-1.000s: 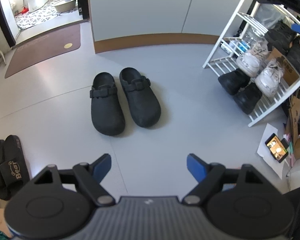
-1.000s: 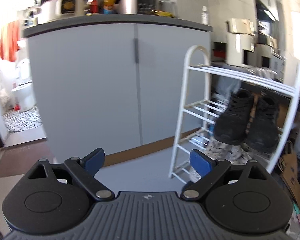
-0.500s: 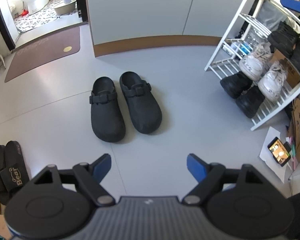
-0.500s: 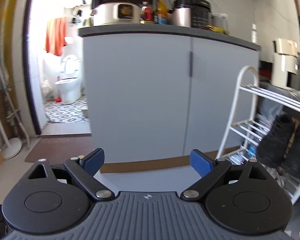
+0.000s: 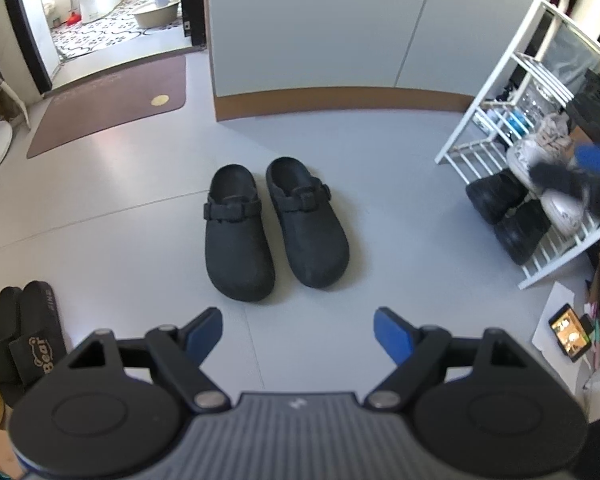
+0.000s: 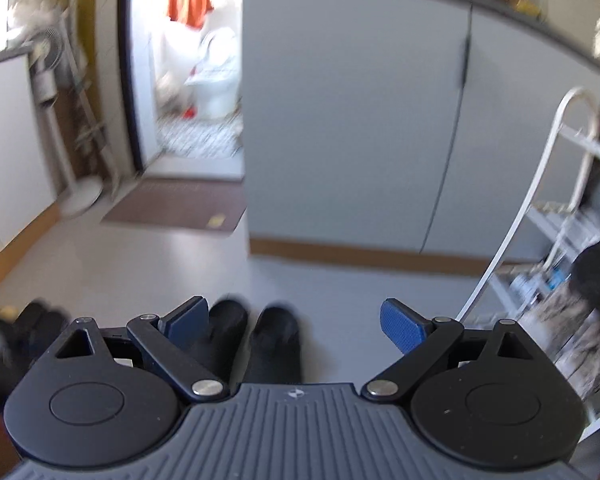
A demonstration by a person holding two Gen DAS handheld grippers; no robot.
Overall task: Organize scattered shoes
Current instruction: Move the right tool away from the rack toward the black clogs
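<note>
**Right gripper dips toward the clogs**

Since a second ago, my right gripper (image 6: 296, 326) has tipped from the cabinet front down to the floor, and now it blurs across the shoe rack (image 5: 496, 120) in the left view. Only readable text: "Bear" on the black slides (image 5: 24, 332) at far left, plus part of a word ending "ING". Left gripper (image 5: 298, 330) points steeply down, jaws spread, nothing between them. Right jaws also spread and empty. The black clogs (image 5: 276, 224) sit side by side mid-floor, matte, strapped, toes toward me, well apart from the rack.
</note>
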